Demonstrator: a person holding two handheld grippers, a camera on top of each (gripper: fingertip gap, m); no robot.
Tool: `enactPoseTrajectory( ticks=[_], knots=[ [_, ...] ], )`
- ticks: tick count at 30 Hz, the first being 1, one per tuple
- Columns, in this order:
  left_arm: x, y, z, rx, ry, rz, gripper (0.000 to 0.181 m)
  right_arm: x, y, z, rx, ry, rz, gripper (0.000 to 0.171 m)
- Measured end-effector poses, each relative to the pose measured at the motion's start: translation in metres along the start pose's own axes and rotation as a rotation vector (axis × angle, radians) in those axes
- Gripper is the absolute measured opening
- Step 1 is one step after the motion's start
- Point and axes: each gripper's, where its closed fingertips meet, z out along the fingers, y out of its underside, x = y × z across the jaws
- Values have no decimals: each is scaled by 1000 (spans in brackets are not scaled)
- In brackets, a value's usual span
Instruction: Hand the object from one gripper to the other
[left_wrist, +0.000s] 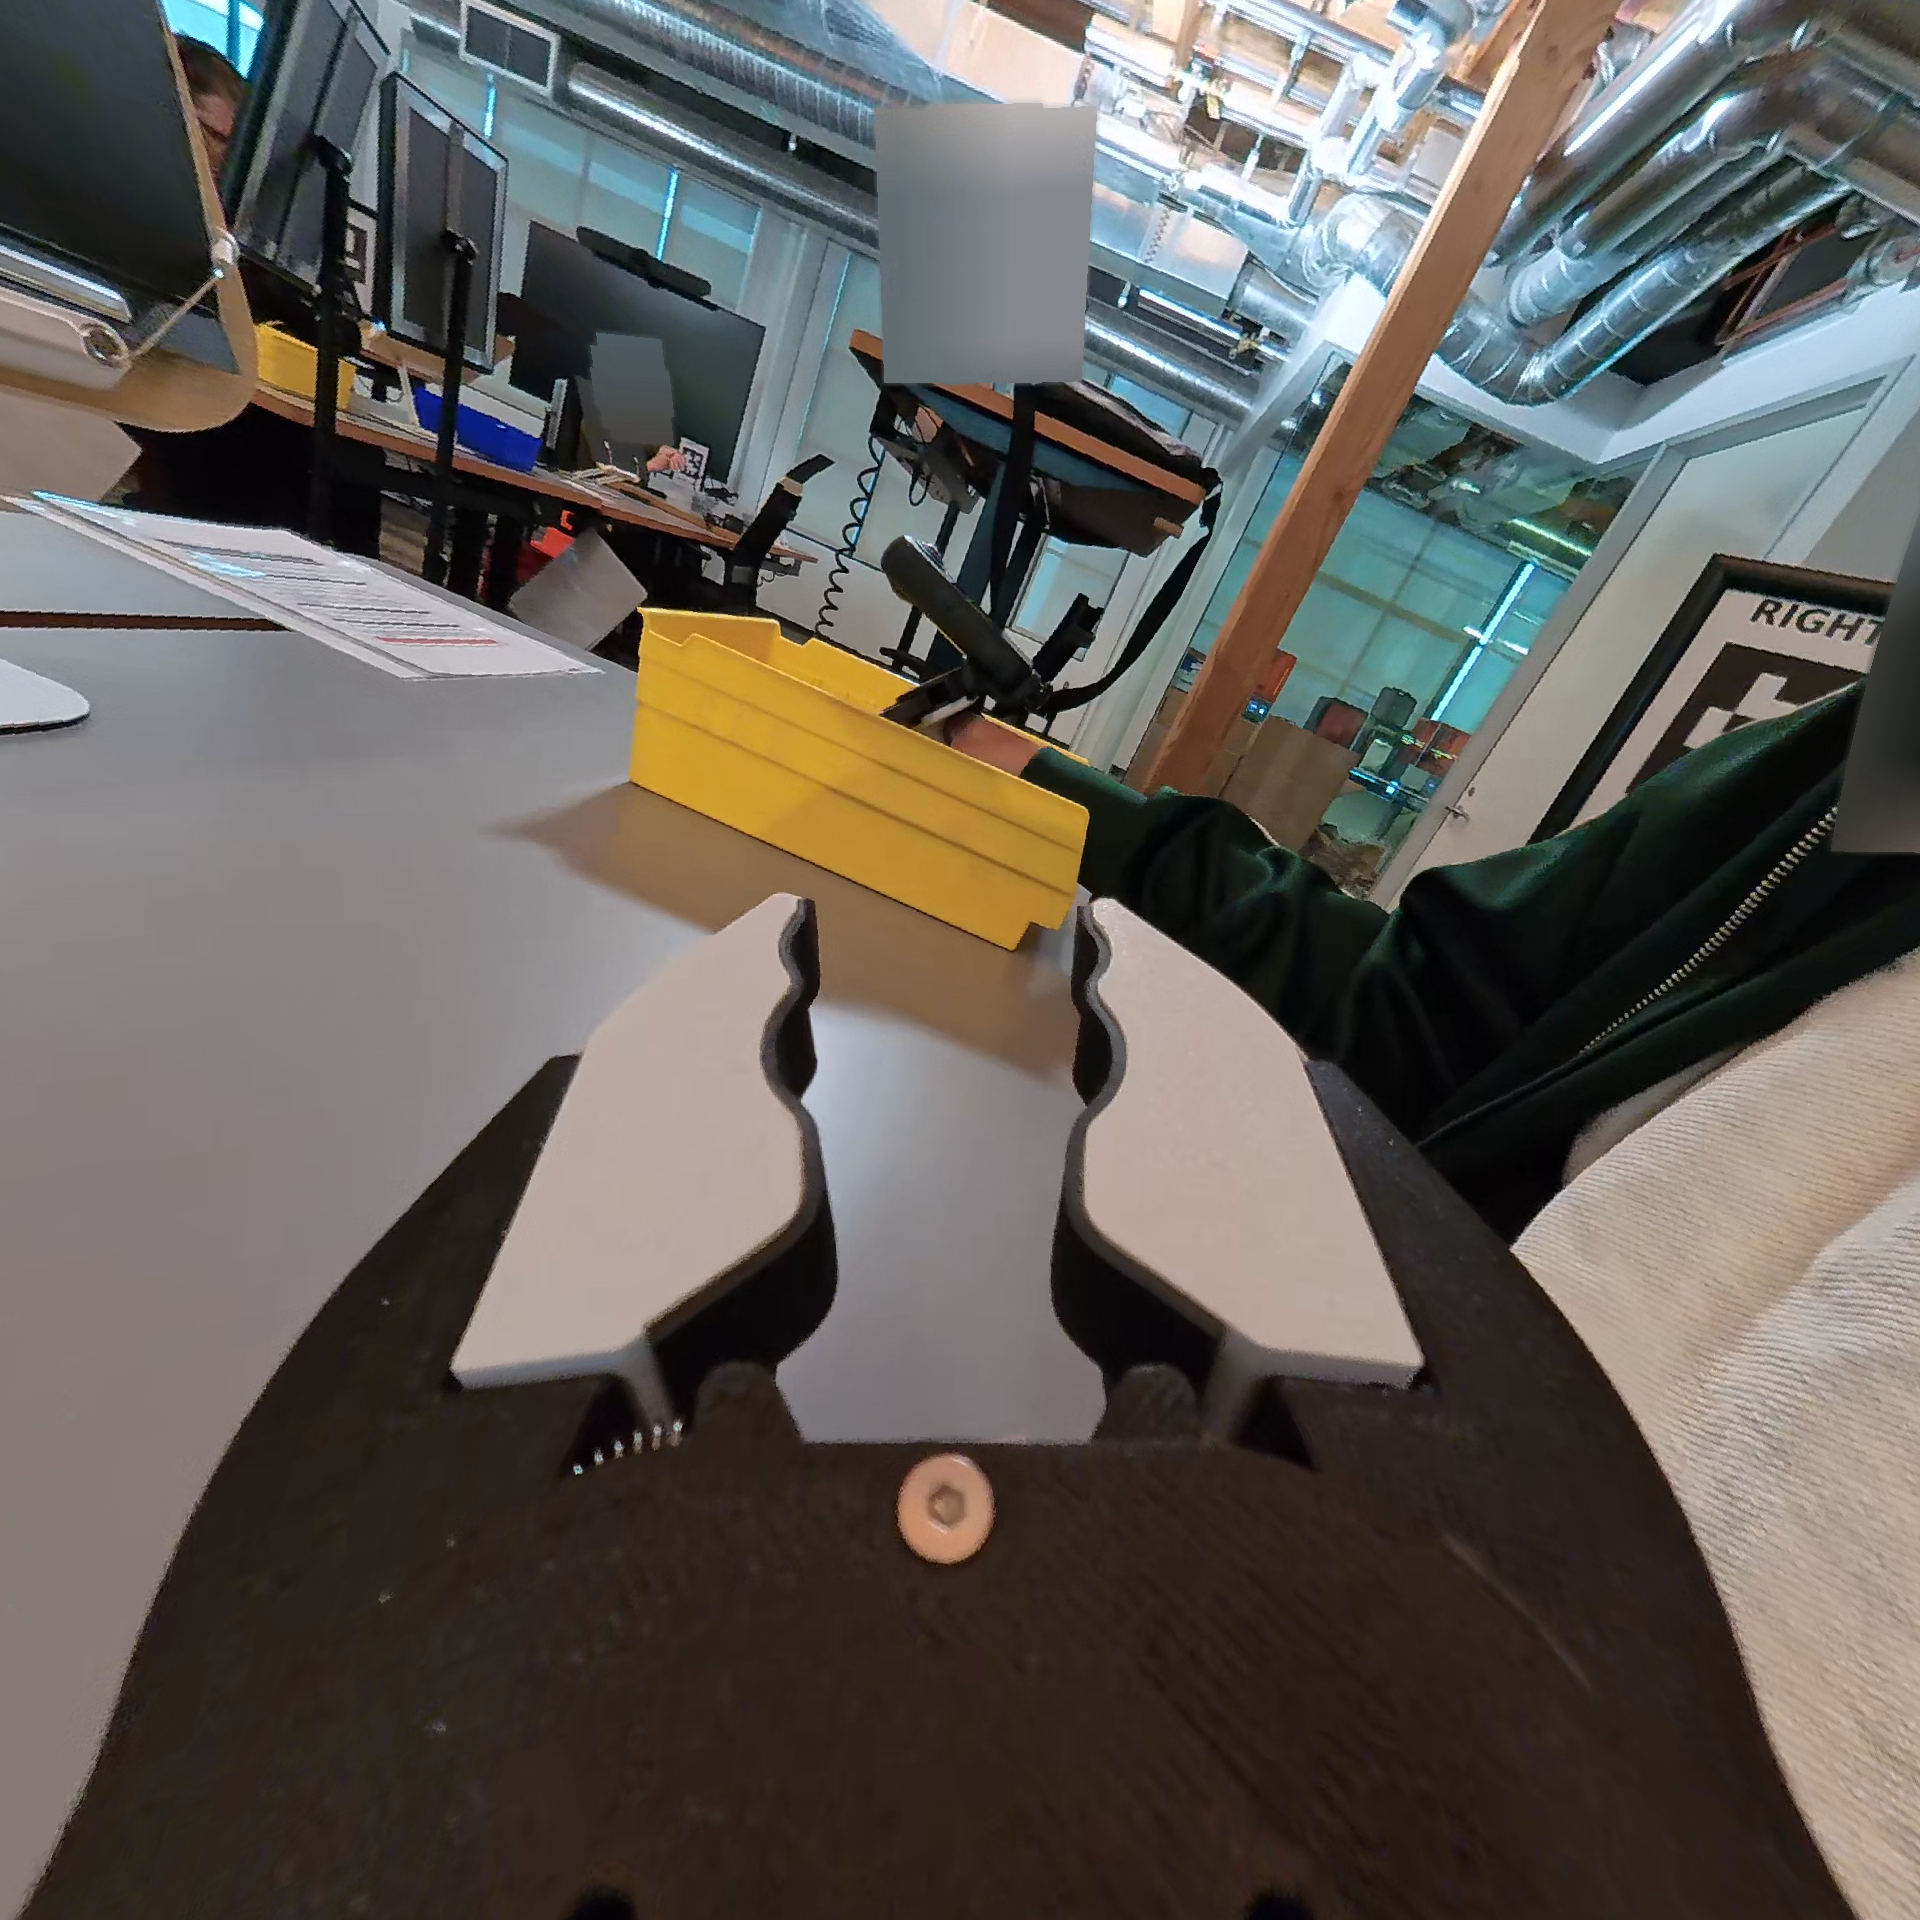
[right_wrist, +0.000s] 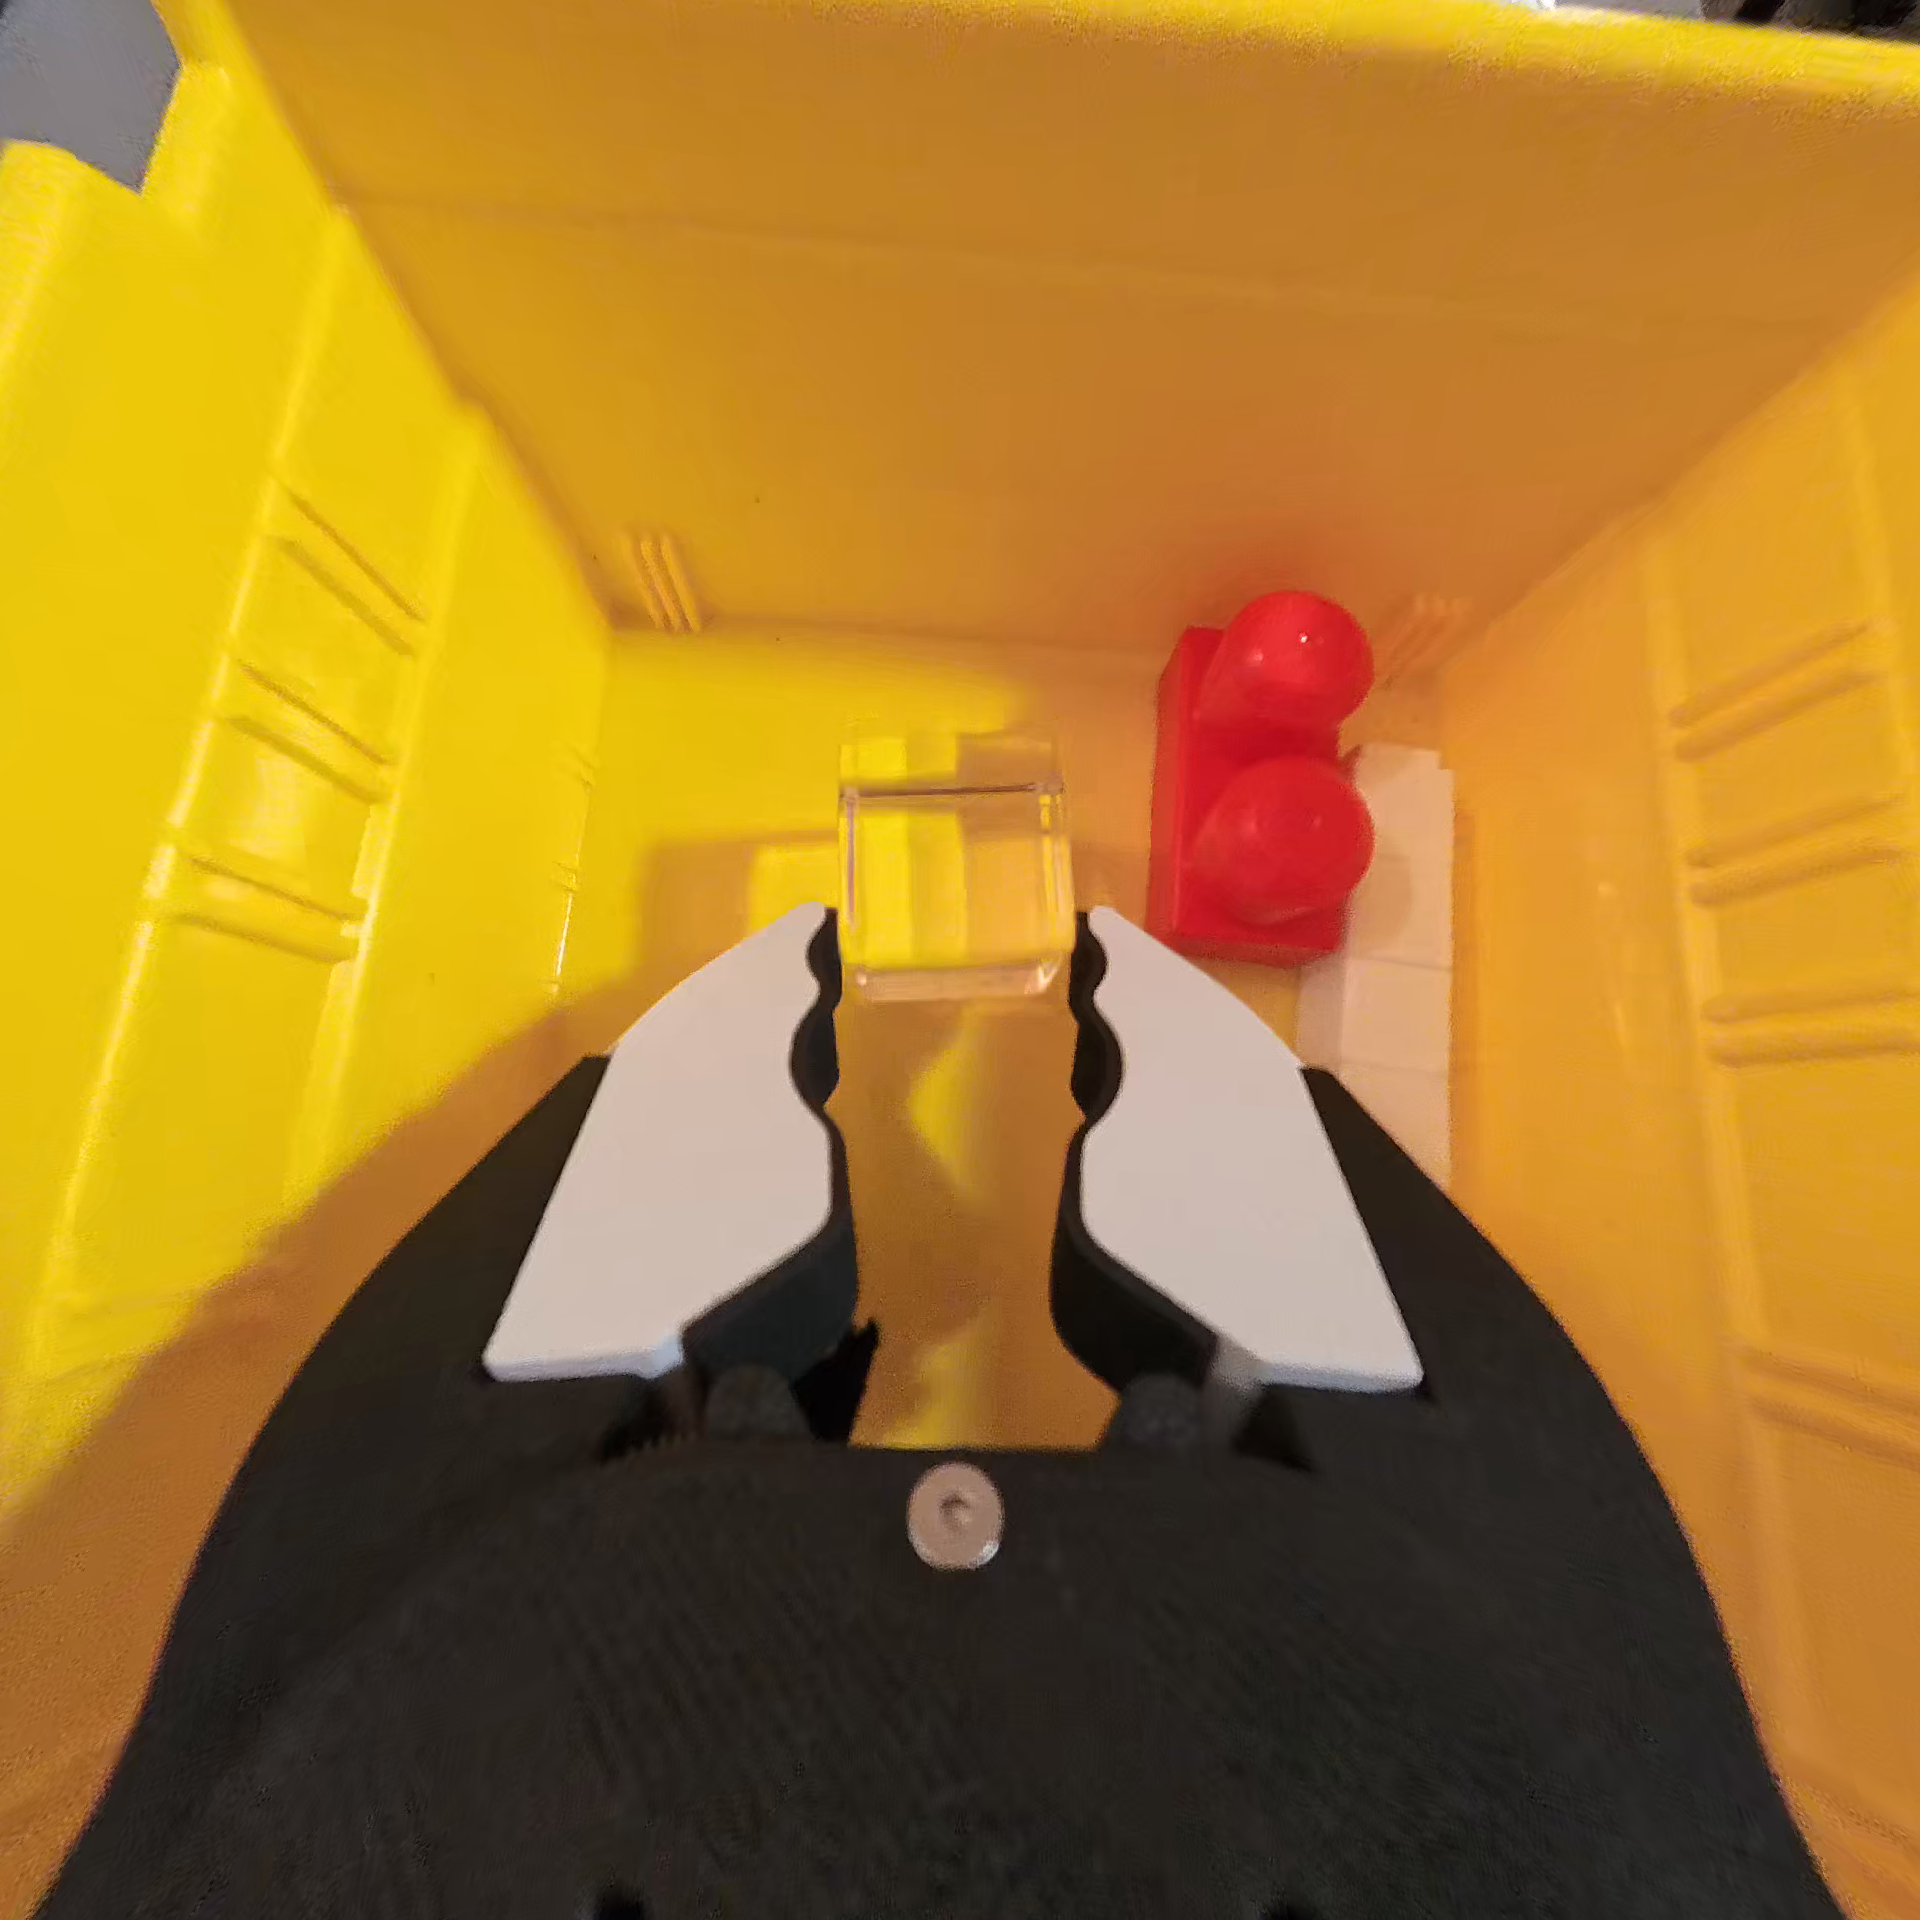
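A clear cube (right_wrist: 951, 894) lies on the floor of a yellow bin (right_wrist: 935, 364). My right gripper (right_wrist: 954, 930) reaches down into the bin, open, with one fingertip on each side of the cube's near end; I cannot tell whether they touch it. My left gripper (left_wrist: 948, 925) is open and empty, low over the grey table (left_wrist: 260, 935), pointing at the bin (left_wrist: 831, 790). In the left wrist view the right gripper's black handle (left_wrist: 940, 613) sticks up out of the bin, held by a hand in a green sleeve (left_wrist: 1247, 894).
A red two-stud brick (right_wrist: 1262, 790) and a white block (right_wrist: 1392, 935) lie in the bin's far right corner, right of the cube. A printed sheet (left_wrist: 343, 603) lies on the table at the left. Desks with monitors (left_wrist: 436, 249) and a wooden post (left_wrist: 1351, 416) stand behind. About 45 cm separates my left fingertips from my right. From the right gripper's tips to the red two-stud brick (right_wrist: 1262, 790) is close to 4 cm.
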Motion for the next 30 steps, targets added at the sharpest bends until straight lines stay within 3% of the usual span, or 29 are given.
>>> enactPoseTrajectory(
  ticks=[11,17,20,26,30],
  knots=[
    [0,5,12,-30,39,-11,46,-5,16,-7,-31,-53,-9,41],
    [-1,8,8,-45,27,-15,46,-16,16,-12,-67,-159,17,5],
    [-2,8,2,-39,6,-12,46,-36,11,-10,-80,-297,39,0],
    [-4,5,-9,-17,-31,-16,46,0,0,9,-58,21,-117,1],
    [-4,4,-13,-14,-40,-16,46,-3,-3,11,-68,25,-134,0]
  ],
)
